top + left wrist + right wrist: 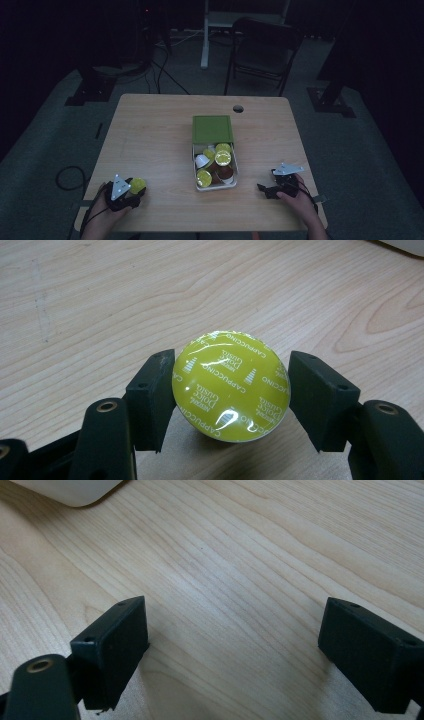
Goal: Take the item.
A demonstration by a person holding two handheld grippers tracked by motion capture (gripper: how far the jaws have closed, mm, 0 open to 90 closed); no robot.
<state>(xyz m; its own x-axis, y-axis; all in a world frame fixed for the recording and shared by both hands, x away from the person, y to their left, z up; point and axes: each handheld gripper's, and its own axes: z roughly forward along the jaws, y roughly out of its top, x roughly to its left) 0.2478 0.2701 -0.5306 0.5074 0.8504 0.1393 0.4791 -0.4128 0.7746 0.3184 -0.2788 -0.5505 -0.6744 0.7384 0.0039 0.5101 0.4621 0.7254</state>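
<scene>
Dim room, grey carpet floor (45, 135), dark folding chair (262, 52) beyond wooden table (150, 135).

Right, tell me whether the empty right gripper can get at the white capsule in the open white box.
Probably yes. The right gripper stands open with nothing between its jaws, and only bare wooden table lies between it and the open white box. The white capsule sits on top of the pile, uncovered by the green lid.
</scene>
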